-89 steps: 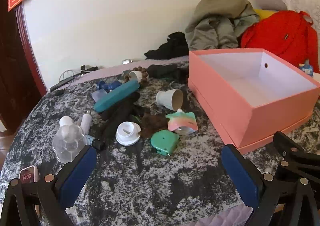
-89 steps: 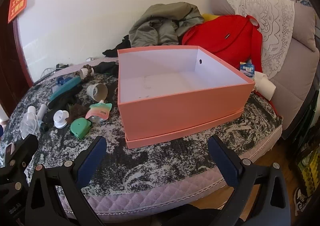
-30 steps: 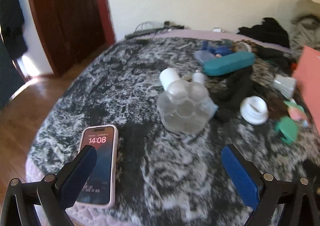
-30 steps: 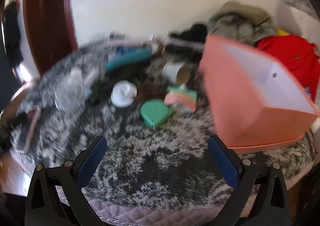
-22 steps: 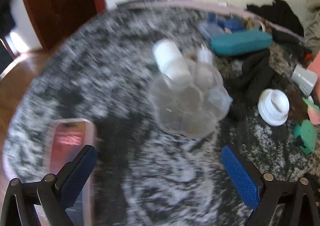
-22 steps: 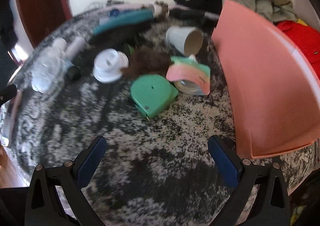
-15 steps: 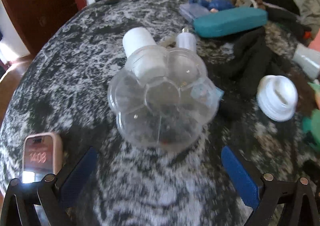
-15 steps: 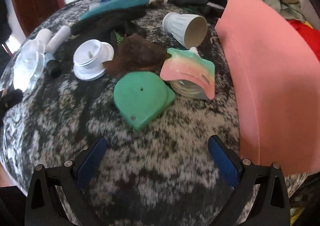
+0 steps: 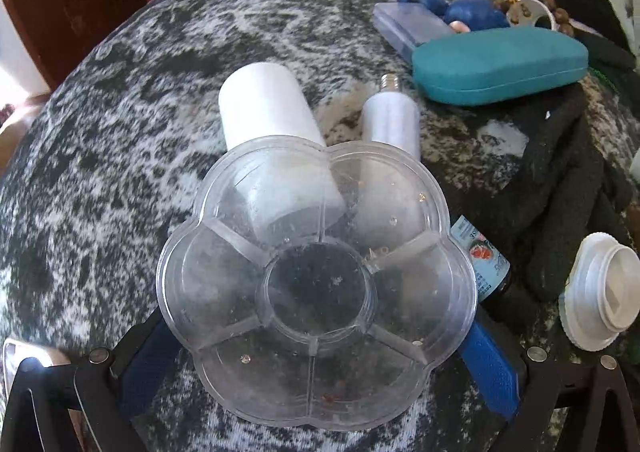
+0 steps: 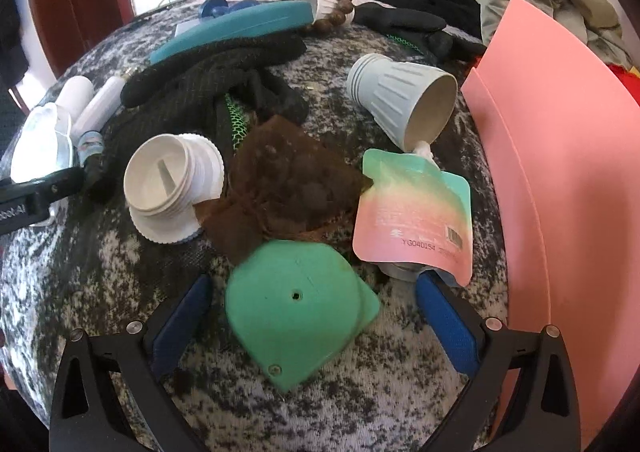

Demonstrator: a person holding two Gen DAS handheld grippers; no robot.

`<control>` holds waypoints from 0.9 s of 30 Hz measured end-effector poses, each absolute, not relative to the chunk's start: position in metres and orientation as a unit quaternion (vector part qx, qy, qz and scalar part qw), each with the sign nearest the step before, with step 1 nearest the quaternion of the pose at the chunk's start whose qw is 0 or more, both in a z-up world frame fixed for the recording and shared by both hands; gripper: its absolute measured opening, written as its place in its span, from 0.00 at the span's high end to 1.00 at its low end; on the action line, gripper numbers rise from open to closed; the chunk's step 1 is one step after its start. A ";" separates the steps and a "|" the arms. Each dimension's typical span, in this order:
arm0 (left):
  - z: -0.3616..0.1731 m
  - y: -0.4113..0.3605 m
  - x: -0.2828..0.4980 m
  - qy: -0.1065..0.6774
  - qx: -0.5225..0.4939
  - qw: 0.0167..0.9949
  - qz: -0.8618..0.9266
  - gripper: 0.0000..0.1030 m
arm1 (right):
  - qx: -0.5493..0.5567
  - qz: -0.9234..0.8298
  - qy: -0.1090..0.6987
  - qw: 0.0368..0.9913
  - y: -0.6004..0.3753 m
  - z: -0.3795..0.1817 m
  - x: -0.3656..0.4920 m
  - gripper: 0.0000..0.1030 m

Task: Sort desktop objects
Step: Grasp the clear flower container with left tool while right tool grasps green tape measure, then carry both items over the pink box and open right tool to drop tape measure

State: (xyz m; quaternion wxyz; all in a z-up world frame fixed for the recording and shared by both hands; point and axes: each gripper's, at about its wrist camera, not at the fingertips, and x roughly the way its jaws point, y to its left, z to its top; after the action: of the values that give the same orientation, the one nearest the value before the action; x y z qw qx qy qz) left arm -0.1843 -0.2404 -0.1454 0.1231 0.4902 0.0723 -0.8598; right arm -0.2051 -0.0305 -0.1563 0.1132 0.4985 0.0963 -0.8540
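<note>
In the left wrist view a clear flower-shaped divided tray (image 9: 316,288) lies between the blue pads of my open left gripper (image 9: 316,368), its edges over both fingers. It also shows in the right wrist view (image 10: 40,143). In the right wrist view a green tape-measure case (image 10: 296,312) lies between the blue pads of my open right gripper (image 10: 316,316), with gaps on both sides. The pink box (image 10: 560,171) stands at the right.
Around the tray lie a white cylinder (image 9: 268,111), a small bottle (image 9: 392,119), a teal case (image 9: 496,63), black gloves (image 9: 568,187) and a white threaded cap (image 9: 600,300). The right wrist view also shows a brown bow (image 10: 280,187), a pink-green pouch (image 10: 416,207) and a paper cup (image 10: 404,103).
Both grippers have moved forward and down. The clear tray now sits between the left fingers, and the green case sits between the right fingers. The phone has slid out to the left corner.
</note>
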 end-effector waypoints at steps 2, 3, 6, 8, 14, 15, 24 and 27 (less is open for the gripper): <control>-0.141 -0.245 -0.182 0.095 0.487 0.102 -0.862 0.01 | 0.497 -0.852 0.088 0.135 -0.031 -0.150 -0.203 0.28; -0.137 -0.246 -0.179 0.103 0.484 0.097 -0.864 0.01 | 0.492 -0.855 0.096 0.137 -0.032 -0.147 -0.201 0.32; -0.122 -0.243 -0.169 0.080 0.463 0.108 -0.876 0.02 | 0.500 -0.849 0.091 0.146 -0.032 -0.148 -0.197 0.32; -0.111 -0.243 -0.161 0.073 0.450 0.111 -0.883 0.02 | 0.505 -0.846 0.075 0.156 -0.028 -0.145 -0.194 0.32; -0.076 -0.237 -0.125 0.073 0.412 0.102 -0.902 0.02 | 0.500 -0.845 0.041 0.186 -0.024 -0.128 -0.179 0.32; -0.070 -0.234 -0.119 0.071 0.405 0.098 -0.906 0.02 | 0.495 -0.847 0.039 0.190 -0.024 -0.123 -0.175 0.32; -0.036 -0.208 -0.075 0.063 0.369 0.057 -0.926 0.01 | 0.428 -0.873 0.051 0.227 -0.024 -0.072 -0.121 0.32; -0.027 -0.197 -0.066 0.061 0.357 0.046 -0.931 0.01 | 0.399 -0.886 0.069 0.225 -0.022 -0.056 -0.102 0.32</control>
State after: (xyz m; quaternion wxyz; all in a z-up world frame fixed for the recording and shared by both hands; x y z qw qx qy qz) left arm -0.0663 -0.1969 -0.0272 0.0463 0.3568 0.0607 -0.9311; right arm -0.1016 -0.0216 -0.0558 0.2252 0.3991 0.0694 -0.8861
